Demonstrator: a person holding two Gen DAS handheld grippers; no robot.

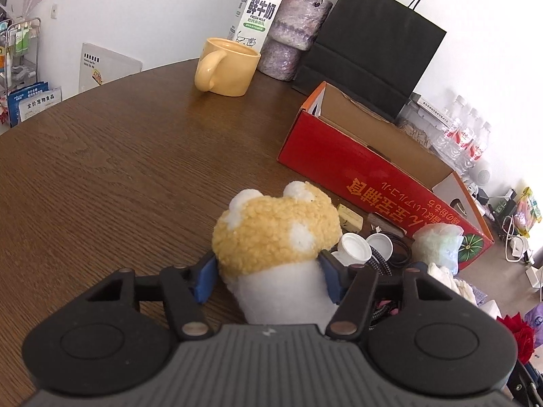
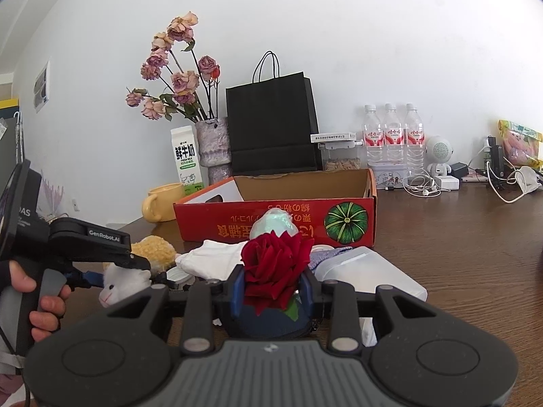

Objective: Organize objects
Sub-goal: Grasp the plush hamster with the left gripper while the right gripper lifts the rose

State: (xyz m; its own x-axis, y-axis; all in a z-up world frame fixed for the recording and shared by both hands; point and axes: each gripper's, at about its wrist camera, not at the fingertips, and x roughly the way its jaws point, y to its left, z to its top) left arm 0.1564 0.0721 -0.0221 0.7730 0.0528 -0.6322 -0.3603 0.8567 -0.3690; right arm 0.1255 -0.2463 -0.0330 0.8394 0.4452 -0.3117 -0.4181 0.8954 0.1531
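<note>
My left gripper (image 1: 268, 276) is shut on a plush toy (image 1: 278, 237) with a fuzzy yellow top and white body, held just above the brown table (image 1: 112, 169). The toy also shows in the right wrist view (image 2: 135, 271), with the left gripper (image 2: 101, 254) on it. My right gripper (image 2: 273, 288) is shut on a red rose (image 2: 276, 264), held over a pile of small items. An open red cardboard box (image 1: 356, 162) lies ahead; it also shows in the right wrist view (image 2: 275, 217).
A yellow mug (image 1: 227, 66), milk carton (image 1: 259, 10), purple vase (image 1: 293, 37) and black paper bag (image 1: 376, 47) stand at the back. White caps (image 1: 356, 247), cables and cloths lie by the box. A white plastic container (image 2: 370, 271) and water bottles (image 2: 393, 135) are to the right.
</note>
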